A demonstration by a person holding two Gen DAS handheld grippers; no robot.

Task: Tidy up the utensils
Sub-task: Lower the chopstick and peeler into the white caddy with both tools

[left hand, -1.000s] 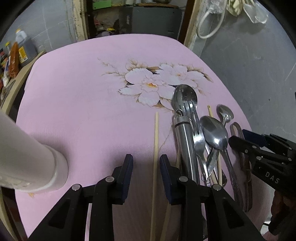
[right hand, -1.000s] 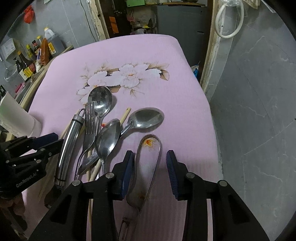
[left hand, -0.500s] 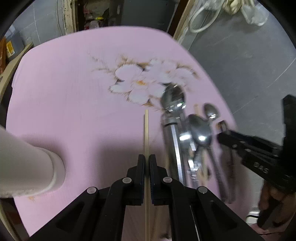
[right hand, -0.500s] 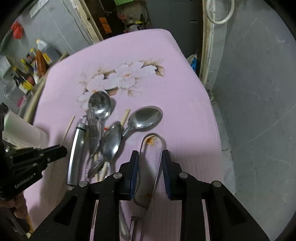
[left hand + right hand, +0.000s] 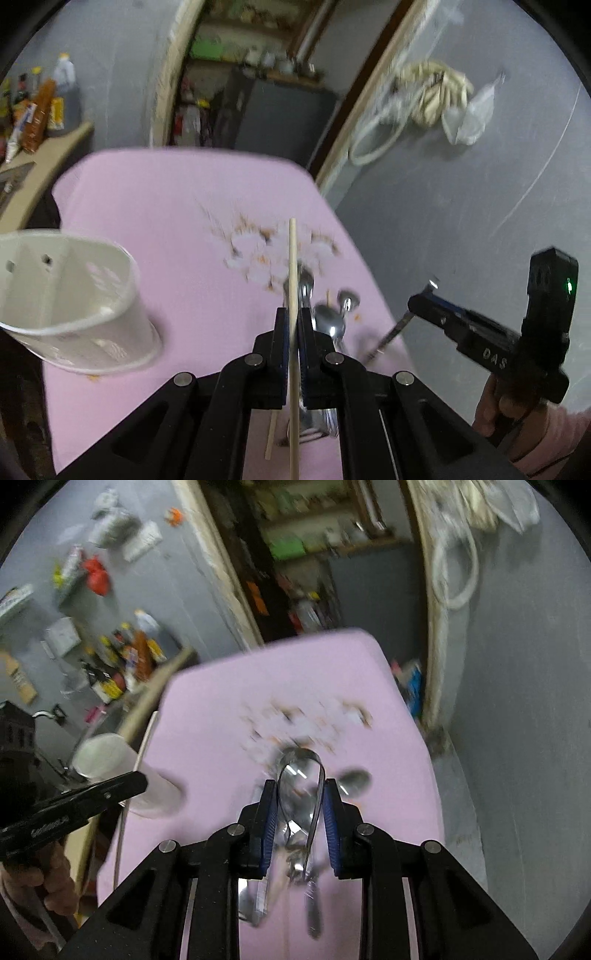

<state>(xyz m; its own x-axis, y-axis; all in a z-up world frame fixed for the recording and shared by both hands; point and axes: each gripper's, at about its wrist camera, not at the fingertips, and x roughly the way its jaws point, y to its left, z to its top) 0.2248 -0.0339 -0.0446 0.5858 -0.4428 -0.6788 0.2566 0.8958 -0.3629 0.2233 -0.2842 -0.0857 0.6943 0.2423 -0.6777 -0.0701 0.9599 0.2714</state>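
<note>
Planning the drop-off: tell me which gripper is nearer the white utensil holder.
Left. The left gripper, holding a chopstick, is just right of the white utensil holder; the right gripper is farther right.

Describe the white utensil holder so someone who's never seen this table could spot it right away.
Start at the pink flowered tablecloth and look to its left edge. The utensil holder stands there, an open white plastic cup with inner dividers, apart from the metal spoons, the only tall container on the cloth.

Count: 2 chopsticks (image 5: 292, 266) visible, 1 white holder cup (image 5: 74, 299), 1 metal tongs (image 5: 301, 775), 2 grippers (image 5: 293, 332). Spoon pile (image 5: 328, 317) too blurred to count.
</note>
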